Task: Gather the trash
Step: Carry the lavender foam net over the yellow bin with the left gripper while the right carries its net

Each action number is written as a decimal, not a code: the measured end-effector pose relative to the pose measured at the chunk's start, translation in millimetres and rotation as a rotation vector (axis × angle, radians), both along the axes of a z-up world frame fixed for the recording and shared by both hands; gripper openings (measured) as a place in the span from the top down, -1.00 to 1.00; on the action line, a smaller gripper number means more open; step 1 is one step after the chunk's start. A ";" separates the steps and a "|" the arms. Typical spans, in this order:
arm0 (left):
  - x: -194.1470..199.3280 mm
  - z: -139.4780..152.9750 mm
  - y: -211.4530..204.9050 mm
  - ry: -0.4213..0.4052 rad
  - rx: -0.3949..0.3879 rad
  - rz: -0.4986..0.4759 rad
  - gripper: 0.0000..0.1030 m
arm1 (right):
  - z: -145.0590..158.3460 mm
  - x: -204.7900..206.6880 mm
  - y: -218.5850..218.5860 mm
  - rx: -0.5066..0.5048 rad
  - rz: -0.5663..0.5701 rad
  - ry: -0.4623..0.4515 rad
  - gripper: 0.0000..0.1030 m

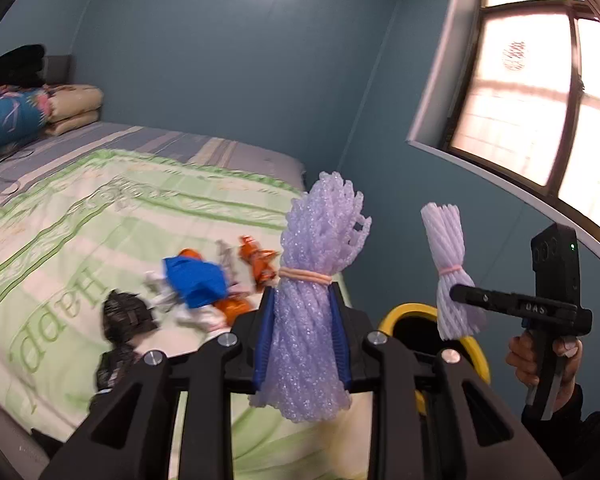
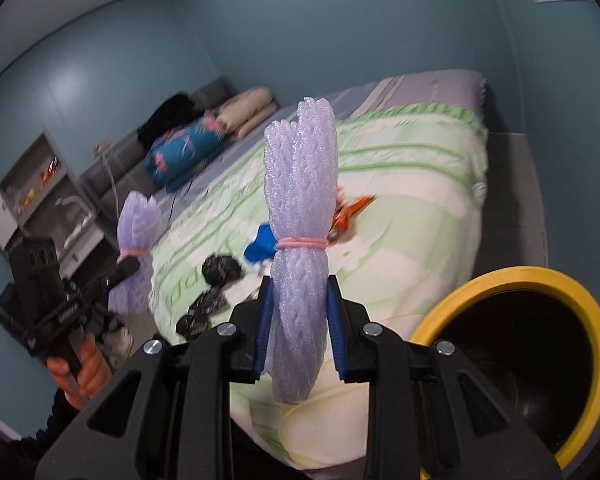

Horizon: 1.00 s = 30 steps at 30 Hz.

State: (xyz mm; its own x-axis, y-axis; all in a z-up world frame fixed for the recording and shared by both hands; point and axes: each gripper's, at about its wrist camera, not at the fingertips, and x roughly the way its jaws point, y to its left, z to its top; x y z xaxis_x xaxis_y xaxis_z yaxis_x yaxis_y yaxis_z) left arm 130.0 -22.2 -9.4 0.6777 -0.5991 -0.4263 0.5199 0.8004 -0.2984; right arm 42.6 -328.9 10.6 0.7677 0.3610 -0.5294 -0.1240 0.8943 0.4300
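My left gripper (image 1: pixel 302 332) is shut on a purple foam-net bundle (image 1: pixel 320 240) tied with a pink band and held upright. My right gripper (image 2: pixel 300 320) is shut on a similar foam-net bundle (image 2: pixel 300 184). Each view also shows the other hand: the right gripper (image 1: pixel 458 294) with its bundle (image 1: pixel 446 236), and the left gripper (image 2: pixel 129 267) with its bundle (image 2: pixel 138 216). A black bin with a yellow rim (image 2: pixel 520 276) stands beside the bed, low right of the right gripper. Loose trash lies on the bed: a blue piece (image 1: pixel 194 284), orange wrappers (image 1: pixel 258 262) and black bags (image 1: pixel 126 316).
The green striped bedspread (image 1: pixel 80 208) covers the bed, with folded quilts (image 1: pixel 16 114) and dark clothes at its head. A window (image 1: pixel 540 92) is on the right wall. A grey shelf unit (image 2: pixel 40 196) stands by the headboard. A person's hand (image 1: pixel 540 356) holds each gripper.
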 end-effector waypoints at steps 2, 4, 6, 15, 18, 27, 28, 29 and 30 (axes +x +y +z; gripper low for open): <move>-1.5 3.2 -12.3 -0.003 -0.004 -0.014 0.52 | 6.9 -10.8 -11.0 -0.026 -0.063 -0.039 0.53; -1.0 6.7 -28.5 0.008 -0.015 -0.035 0.52 | 10.2 -18.4 -20.8 -0.035 -0.105 -0.063 0.52; 1.4 9.1 -45.3 0.029 -0.024 -0.063 0.52 | 14.2 -27.8 -29.6 -0.055 -0.156 -0.082 0.52; 8.9 2.3 -144.5 0.117 0.025 -0.220 0.52 | 18.8 -61.4 -74.1 -0.171 -0.397 -0.084 0.51; 9.9 -11.6 -174.4 0.167 0.021 -0.273 0.52 | 12.8 -65.2 -87.8 -0.194 -0.449 -0.062 0.51; 8.2 -55.2 -221.1 0.265 0.050 -0.352 0.52 | -7.7 -61.6 -111.3 -0.178 -0.484 0.010 0.50; 9.6 -59.5 -223.2 0.268 0.056 -0.355 0.52 | -11.4 -59.2 -112.0 -0.176 -0.478 0.022 0.49; 8.5 -63.8 -226.6 0.276 0.065 -0.360 0.52 | -12.2 -58.6 -110.6 -0.175 -0.475 0.029 0.49; 6.6 -65.7 -228.1 0.282 0.069 -0.365 0.52 | -15.2 -57.3 -110.5 -0.171 -0.470 0.039 0.49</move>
